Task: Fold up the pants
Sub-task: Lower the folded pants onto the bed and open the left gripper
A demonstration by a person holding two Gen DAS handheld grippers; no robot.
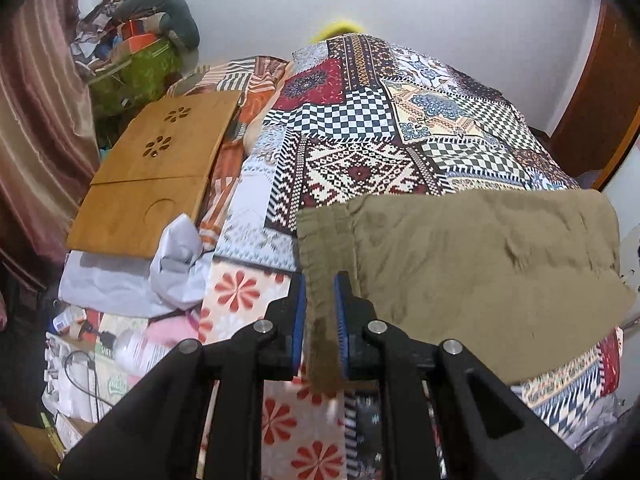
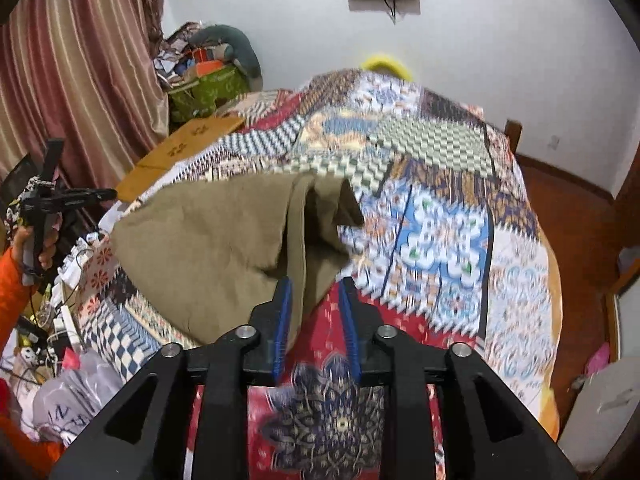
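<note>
left wrist view: a bed fills the frame, covered by a patchwork spread of checks, zigzags and medallions in red, cream, black and blue. behind it stands a plain white wall, with a ribbed pinkish-brown curtain on the left and a dark wooden door edge on the right. a bamboo lap tray with flower-shaped cutouts lies on the bed's left side, a crumpled white cloth at its near corner, and clutter of bags and boxes piled in the far corner. the pants – olive-khaki, soft and slightly rumpled, folded into a broad rectangle – lie across the near right part of the bed. the left claw is clamped narrow on their gathered waistband edge, a strip of fabric pinched between the blue ribbed pads and hanging below them.

right wrist view: blurred. the same spread, white wall and striped curtain show, plus reddish-brown floor at right and a dark framed panel high on the wall. the pants sit left of centre, a loose fold gaping open at the middle. the right claw stands partly apart; the cloth edge lies against its left pad only, the other pad clear over the red spread – nothing gripped. at far left, a hand in an orange sleeve holds the other black gripper.
</note>
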